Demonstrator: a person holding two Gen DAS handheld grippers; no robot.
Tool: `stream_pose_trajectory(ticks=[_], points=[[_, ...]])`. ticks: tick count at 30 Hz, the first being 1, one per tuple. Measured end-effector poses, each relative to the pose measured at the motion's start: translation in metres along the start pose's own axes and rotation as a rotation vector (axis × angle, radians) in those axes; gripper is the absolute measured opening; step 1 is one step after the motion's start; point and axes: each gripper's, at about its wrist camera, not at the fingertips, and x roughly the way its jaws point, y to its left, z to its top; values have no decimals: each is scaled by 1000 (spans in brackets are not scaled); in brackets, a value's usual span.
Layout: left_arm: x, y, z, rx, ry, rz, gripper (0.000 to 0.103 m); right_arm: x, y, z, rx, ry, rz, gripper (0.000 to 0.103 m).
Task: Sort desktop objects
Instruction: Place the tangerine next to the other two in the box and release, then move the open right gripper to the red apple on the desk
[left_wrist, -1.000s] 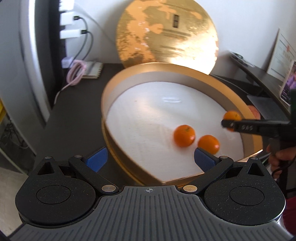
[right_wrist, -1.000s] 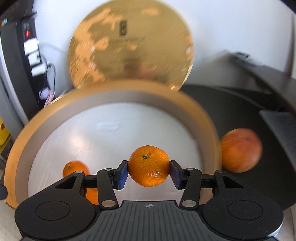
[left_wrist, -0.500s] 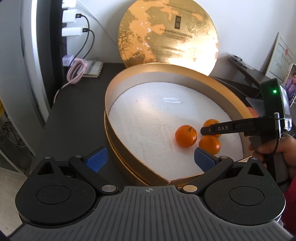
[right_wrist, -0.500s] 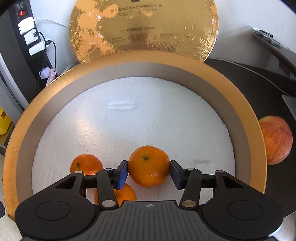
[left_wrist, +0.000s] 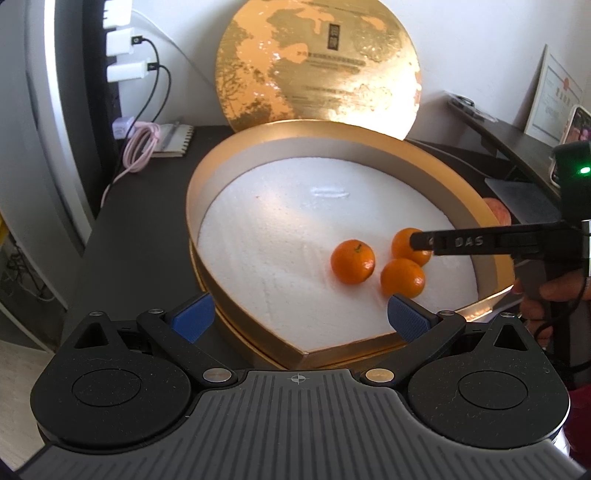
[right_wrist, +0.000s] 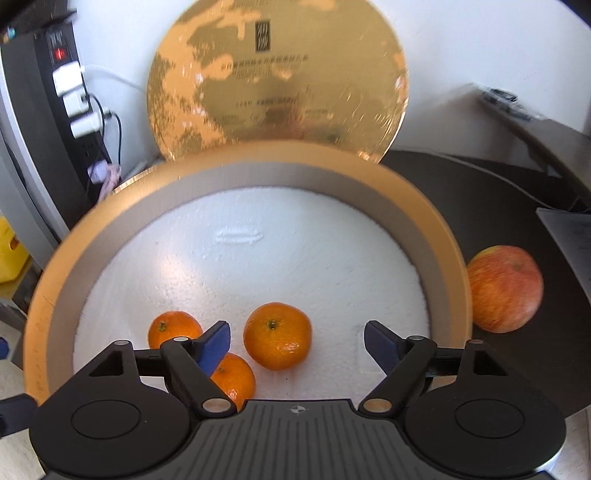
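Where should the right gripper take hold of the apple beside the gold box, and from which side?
Probably across the apple's widest part, coming from above or from its right. It is round, so the widest part gives both fingers an even seat. Its left side sits close against the gold box's outer wall, leaving little room there. The right gripper is open, over the box.

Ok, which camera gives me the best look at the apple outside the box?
Right wrist view: the apple shows almost whole on the dark desk, just outside the gold box rim. The left wrist view shows only a sliver behind the far rim.
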Motion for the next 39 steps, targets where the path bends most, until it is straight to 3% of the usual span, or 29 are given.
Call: stream_pose_trajectory(ticks=[8,18,25,39], points=[[-3,-33,0,63,9,-8,102,-49,-23,-15,43,-113,5,85],[2,-88,-2,182,31,-67,102,-81,-70,-47,143,-153,-56,86],[13,-118,-6,255,79,-101,102,-85,-96,-67,219,-126,-107,87],[28,-123,-5,248,123,-100,102,-66,-107,-77,245,-80,-139,91]])
